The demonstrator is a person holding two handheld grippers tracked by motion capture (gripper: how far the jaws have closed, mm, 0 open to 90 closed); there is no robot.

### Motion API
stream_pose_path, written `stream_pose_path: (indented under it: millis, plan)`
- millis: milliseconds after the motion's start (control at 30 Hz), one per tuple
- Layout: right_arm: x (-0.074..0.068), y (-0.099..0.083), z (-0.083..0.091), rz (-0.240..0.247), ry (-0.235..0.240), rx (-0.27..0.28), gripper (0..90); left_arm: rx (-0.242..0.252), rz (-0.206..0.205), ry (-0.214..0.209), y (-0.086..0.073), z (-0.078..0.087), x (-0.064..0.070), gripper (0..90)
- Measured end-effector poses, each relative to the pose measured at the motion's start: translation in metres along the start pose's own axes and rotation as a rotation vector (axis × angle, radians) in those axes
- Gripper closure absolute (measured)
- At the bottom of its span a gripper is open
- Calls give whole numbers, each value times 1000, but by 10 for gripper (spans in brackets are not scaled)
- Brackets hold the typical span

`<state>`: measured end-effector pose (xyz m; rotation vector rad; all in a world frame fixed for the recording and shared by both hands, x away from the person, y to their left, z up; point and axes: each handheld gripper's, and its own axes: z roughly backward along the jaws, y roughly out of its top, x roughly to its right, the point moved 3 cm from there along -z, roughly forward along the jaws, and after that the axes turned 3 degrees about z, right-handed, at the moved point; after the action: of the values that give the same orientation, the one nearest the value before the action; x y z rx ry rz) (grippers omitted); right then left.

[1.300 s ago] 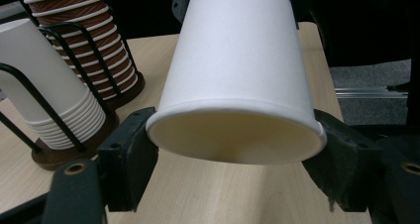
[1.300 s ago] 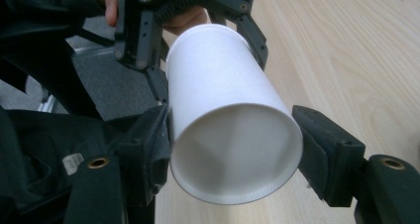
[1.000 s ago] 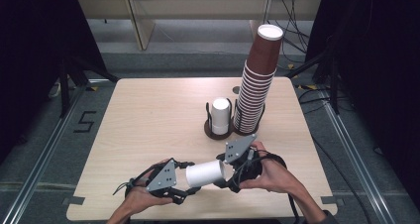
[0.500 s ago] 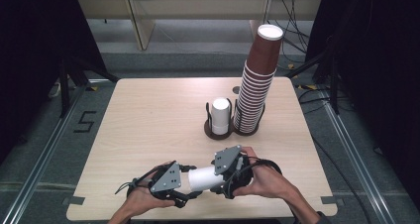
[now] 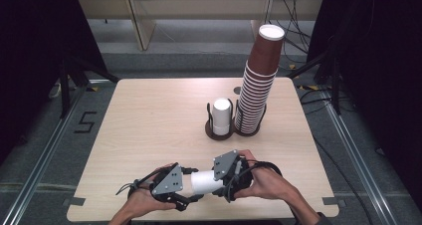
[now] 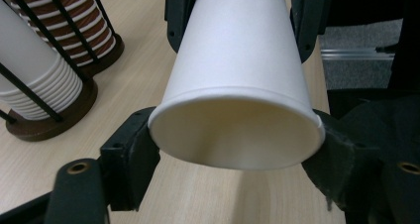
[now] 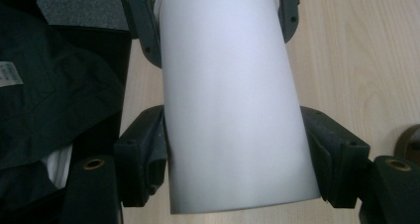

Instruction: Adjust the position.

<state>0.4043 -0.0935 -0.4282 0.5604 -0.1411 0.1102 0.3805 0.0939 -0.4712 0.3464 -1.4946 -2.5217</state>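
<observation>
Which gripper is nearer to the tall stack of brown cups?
Right. The right gripper is nearer to the brown cup stack, below it; the left gripper is further left. Both clamp the white cup.

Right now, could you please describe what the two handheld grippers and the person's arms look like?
Both the left gripper and the right gripper are black, each topped by a grey three-cornered plate with small dark dots. A black cable trails from each. In the gripper views, their blocky black jaws carry brass-coloured screw holes. The forearms are bare, with no sleeves visible.

Bare table (image 5: 149,125) lies left; cup holders (image 5: 234,128) stand ahead.
</observation>
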Motion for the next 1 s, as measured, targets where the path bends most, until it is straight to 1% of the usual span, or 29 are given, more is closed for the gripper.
stream_pose_path:
  millis: [33,67,100,133,233,267,300,367,433,500,533,600,667,700,733,767,800,833,867,900,933,1000]
  plan:
    - [1,-1,0,8,8,9,325,25,9,-2,0,1,-1,242]
    - [2,-2,1,8,17,23,327,65,30,3,0,2,-3,226]
    - [2,-4,2,-1,26,38,333,109,65,-2,0,3,-4,215]
    - [4,-5,4,-10,29,60,333,143,89,0,0,5,-7,192]
    - [10,-9,9,-34,37,131,335,213,118,-6,0,8,-10,175]
    - [10,-10,11,-53,46,146,335,231,127,-8,0,9,-10,173]
    - [11,-10,13,-60,52,162,335,249,126,-12,1,9,-10,169]
    - [11,-12,14,-71,54,179,335,245,124,-5,1,11,-10,166]
    - [11,-13,15,-74,61,187,335,255,129,-11,2,11,-10,163]
    - [11,-13,14,-76,66,203,335,251,127,-14,2,10,-9,155]
    - [11,-13,13,-77,72,203,335,254,135,-18,3,9,-8,156]
    - [12,-13,12,-74,71,209,335,255,135,-20,3,8,-8,165]
    - [11,-12,12,-79,79,220,334,267,138,-16,4,9,-8,187]
    - [11,-13,12,-77,83,222,335,283,138,-32,4,9,-9,206]
    - [11,-13,12,-81,83,223,336,257,125,-26,3,12,-10,212]
    - [11,-13,12,-84,89,232,339,262,127,-33,3,12,-10,221]
    - [12,-13,12,-80,91,237,341,257,110,-34,3,13,-11,231]
    - [12,-14,12,-82,95,241,343,261,110,-36,4,14,-10,239]
    - [12,-14,12,-85,98,241,345,256,96,-35,4,15,-11,245]
    - [11,-14,12,-87,100,242,346,253,90,-35,4,15,-11,252]
    - [11,-14,12,-89,102,242,347,266,92,-40,4,15,-11,256]
    - [12,-14,12,-90,103,248,348,256,93,-39,4,16,-11,266]
